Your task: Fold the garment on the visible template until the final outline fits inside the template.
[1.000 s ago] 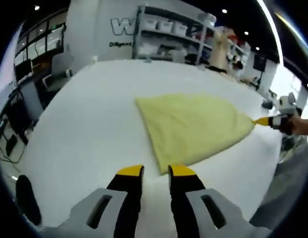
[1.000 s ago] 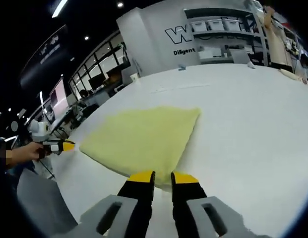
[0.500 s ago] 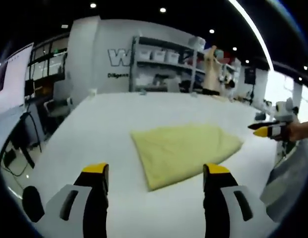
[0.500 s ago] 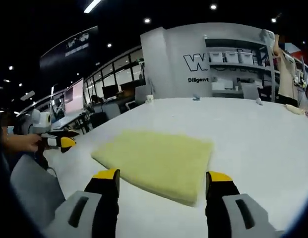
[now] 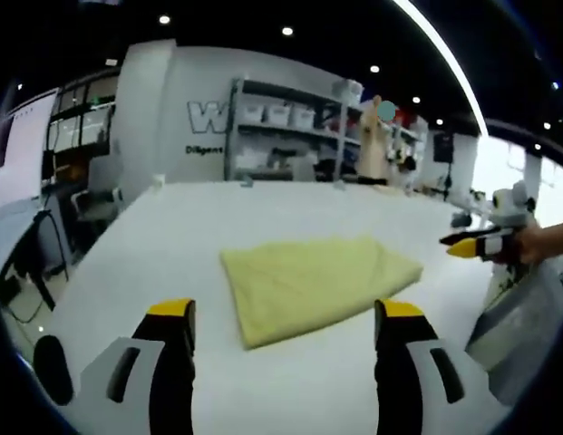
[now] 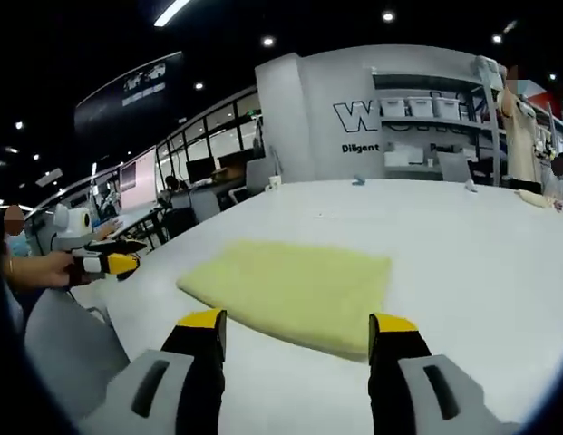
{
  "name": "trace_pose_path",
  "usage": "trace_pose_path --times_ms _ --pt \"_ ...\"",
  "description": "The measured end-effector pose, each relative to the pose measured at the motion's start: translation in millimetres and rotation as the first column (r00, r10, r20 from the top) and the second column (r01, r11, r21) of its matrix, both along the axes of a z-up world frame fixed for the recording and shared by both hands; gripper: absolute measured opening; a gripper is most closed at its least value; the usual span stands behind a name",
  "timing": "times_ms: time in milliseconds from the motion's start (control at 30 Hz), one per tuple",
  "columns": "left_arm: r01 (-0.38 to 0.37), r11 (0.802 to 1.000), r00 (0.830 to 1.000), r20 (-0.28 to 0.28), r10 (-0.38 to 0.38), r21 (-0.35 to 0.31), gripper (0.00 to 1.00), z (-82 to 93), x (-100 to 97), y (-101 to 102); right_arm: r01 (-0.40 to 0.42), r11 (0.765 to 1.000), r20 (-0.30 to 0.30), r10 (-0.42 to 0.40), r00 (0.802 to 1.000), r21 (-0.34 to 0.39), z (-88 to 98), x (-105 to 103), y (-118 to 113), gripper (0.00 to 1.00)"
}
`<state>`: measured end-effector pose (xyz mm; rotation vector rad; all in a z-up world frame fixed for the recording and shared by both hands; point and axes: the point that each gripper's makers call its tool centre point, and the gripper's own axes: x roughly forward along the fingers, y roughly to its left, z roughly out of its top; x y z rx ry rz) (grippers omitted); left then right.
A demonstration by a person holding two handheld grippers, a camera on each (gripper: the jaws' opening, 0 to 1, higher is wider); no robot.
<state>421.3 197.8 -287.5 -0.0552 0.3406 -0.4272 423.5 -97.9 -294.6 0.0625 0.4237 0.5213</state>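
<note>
A folded pale yellow garment (image 5: 315, 283) lies flat on the white table (image 5: 218, 217); in the right gripper view the same garment (image 6: 295, 285) sits just beyond the jaws. My left gripper (image 5: 279, 313) is open, held back from the garment's near edge and holding nothing. My right gripper (image 6: 299, 322) is open too, its jaws standing wide on either side of the garment's near edge, empty. The right gripper (image 5: 471, 245) comes into the left gripper view at the right, held by a hand. The left gripper (image 6: 104, 263) shows at the left of the right gripper view. I see no template outline.
The table (image 6: 480, 245) stretches far behind the garment. Shelving with white bins (image 5: 281, 136) and a wall with lettering (image 6: 367, 113) stand at the back. A person's grey-clad body (image 6: 59, 349) is near the table's edge.
Both grippers went from shut on the garment's corners to open and drew back from it. The garment now lies flat, released.
</note>
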Motion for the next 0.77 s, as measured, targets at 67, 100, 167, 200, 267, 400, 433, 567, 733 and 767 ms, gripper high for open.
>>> trace_pose_path --times_ms 67,100,167,200,267,400,433,567,733,767 --pt "-0.001 1.000 1.000 -0.003 0.001 -0.001 0.76 -0.6 -0.2 0 -0.001 1.000 0.006 0.001 1.000 -0.004 1.3 0 -1 0.59" --pt "-0.001 1.000 1.000 -0.003 0.001 0.001 0.75 -0.8 -0.1 1 -0.001 1.000 0.007 0.001 1.000 -0.003 1.3 0 -2 0.59" --pt "0.002 1.000 1.000 0.001 -0.002 0.007 0.74 0.0 -0.4 -1 0.005 1.000 -0.008 -0.005 1.000 -0.001 -0.7 -2 -3 0.59" --pt "0.007 1.000 1.000 0.002 -0.007 0.010 0.74 0.5 -1.4 -3 0.007 1.000 -0.009 -0.006 1.000 0.001 -0.8 -2 -4 0.58" --pt "0.026 1.000 1.000 -0.002 -0.026 0.018 0.74 0.7 -3.6 -11 0.009 1.000 -0.008 -0.009 1.000 0.002 -0.4 -5 -4 0.58" --pt "0.039 0.998 0.999 -0.008 -0.038 0.039 0.74 -0.7 -4.2 -12 0.011 1.000 -0.017 -0.011 1.000 -0.005 -2.5 -9 -5 0.58" --pt "0.039 0.999 0.999 -0.009 -0.039 0.038 0.74 -0.9 -4.4 -12 0.012 1.000 -0.017 -0.013 1.000 -0.003 -2.4 -9 -5 0.58" --pt "0.039 0.999 0.999 -0.013 -0.039 0.028 0.72 -0.4 -5.7 -15 0.031 0.999 -0.010 -0.030 0.999 0.013 -0.9 -7 -10 0.58" --pt "0.073 0.997 0.997 -0.031 -0.072 0.033 0.70 -3.5 -12.5 -27 0.066 0.998 -0.021 -0.066 0.998 0.008 -6.0 -6 -21 0.57" --pt "0.076 0.997 0.997 -0.033 -0.075 0.031 0.70 -4.1 -12.7 -25 0.069 0.998 -0.021 -0.069 0.997 0.003 -5.9 -6 -22 0.56"
